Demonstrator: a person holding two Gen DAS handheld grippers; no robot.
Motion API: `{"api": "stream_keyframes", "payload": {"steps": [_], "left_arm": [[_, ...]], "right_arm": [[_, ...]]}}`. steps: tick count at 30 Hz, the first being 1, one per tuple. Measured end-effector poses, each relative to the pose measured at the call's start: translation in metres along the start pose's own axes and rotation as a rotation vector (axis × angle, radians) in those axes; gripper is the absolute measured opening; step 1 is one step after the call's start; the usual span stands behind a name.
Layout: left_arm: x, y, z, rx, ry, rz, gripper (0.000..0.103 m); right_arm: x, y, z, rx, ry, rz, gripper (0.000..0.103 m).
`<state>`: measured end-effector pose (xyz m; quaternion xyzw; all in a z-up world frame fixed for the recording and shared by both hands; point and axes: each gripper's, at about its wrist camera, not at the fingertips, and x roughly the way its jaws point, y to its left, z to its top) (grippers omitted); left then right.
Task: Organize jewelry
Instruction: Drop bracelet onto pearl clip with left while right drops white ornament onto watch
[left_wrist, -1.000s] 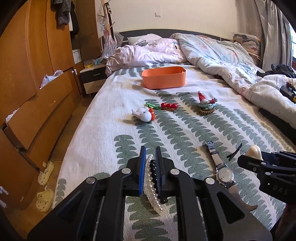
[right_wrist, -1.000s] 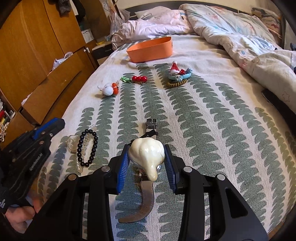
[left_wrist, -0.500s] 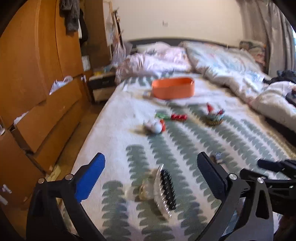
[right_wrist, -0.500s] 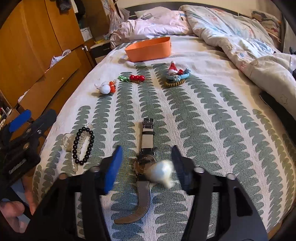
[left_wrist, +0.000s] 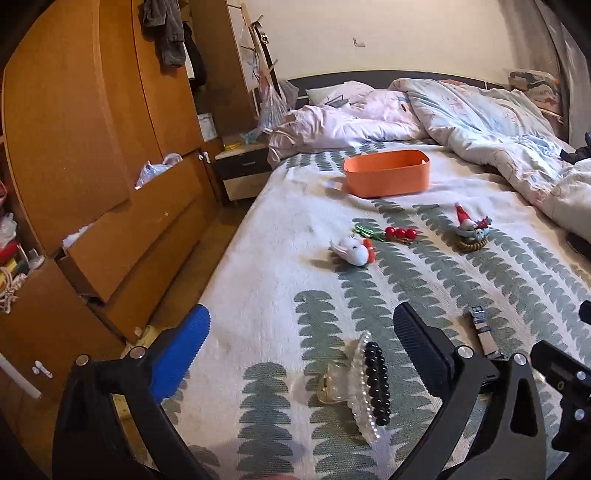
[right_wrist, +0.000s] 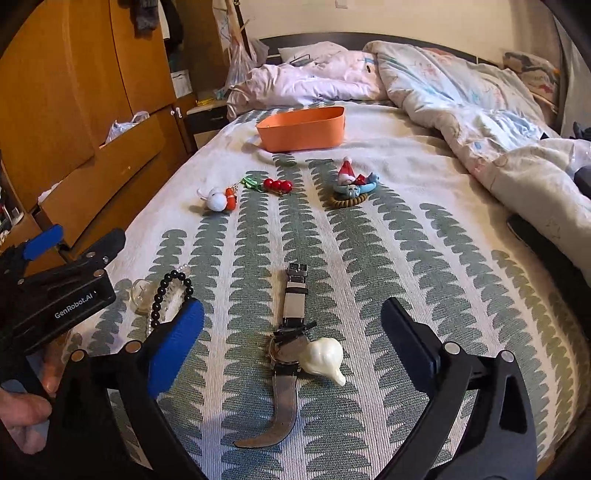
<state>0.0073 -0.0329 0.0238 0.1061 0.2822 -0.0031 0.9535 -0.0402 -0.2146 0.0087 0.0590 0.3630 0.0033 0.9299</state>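
Observation:
My left gripper (left_wrist: 301, 339) is open and empty, just above a black bead bracelet (left_wrist: 376, 380) and a pearl bracelet (left_wrist: 360, 398) lying on the bedspread. My right gripper (right_wrist: 291, 334) is open and empty above a wristwatch (right_wrist: 291, 332) and a cream shell-shaped piece (right_wrist: 321, 356) lying beside its dial. The bracelets also show in the right wrist view (right_wrist: 166, 295), with the left gripper (right_wrist: 72, 245) near them. An orange box (left_wrist: 388, 177) stands farther up the bed, also seen in the right wrist view (right_wrist: 303, 127).
A white bunny charm (right_wrist: 218, 199), a red cherry clip (right_wrist: 277, 184) and a Santa figure on a beaded ring (right_wrist: 351, 186) lie mid-bed. Rumpled duvets (right_wrist: 461, 99) cover the far and right side. A wooden wardrobe with open drawers (left_wrist: 110, 184) stands left of the bed.
Both grippers opened and let go. The bracelets dropped from the left gripper onto the bedspread; the shell piece dropped from the right gripper beside the watch. Both grippers lifted back slightly.

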Motion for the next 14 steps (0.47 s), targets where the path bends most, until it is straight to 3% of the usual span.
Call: {"api": "stream_keyframes", "payload": {"steps": [4,11,14], "left_arm": [[-0.0009,-0.0005,-0.0003,-0.007,0.002,-0.026,0.099],[-0.0029,0.0052,0.0025,-0.059,0.015,-0.144,0.099],[-0.0043,0.0044,0.0027,-0.06,0.009,-0.141,0.099]], "right_arm": [[0.0001,0.0017,-0.0005,-0.005,-0.003,-0.007,0.097],[-0.0016,0.0011,0.001,0.004,-0.014,-0.006,0.097],[-0.0021,-0.0001,0.001,0.011,-0.014,-0.005,0.097]]}}
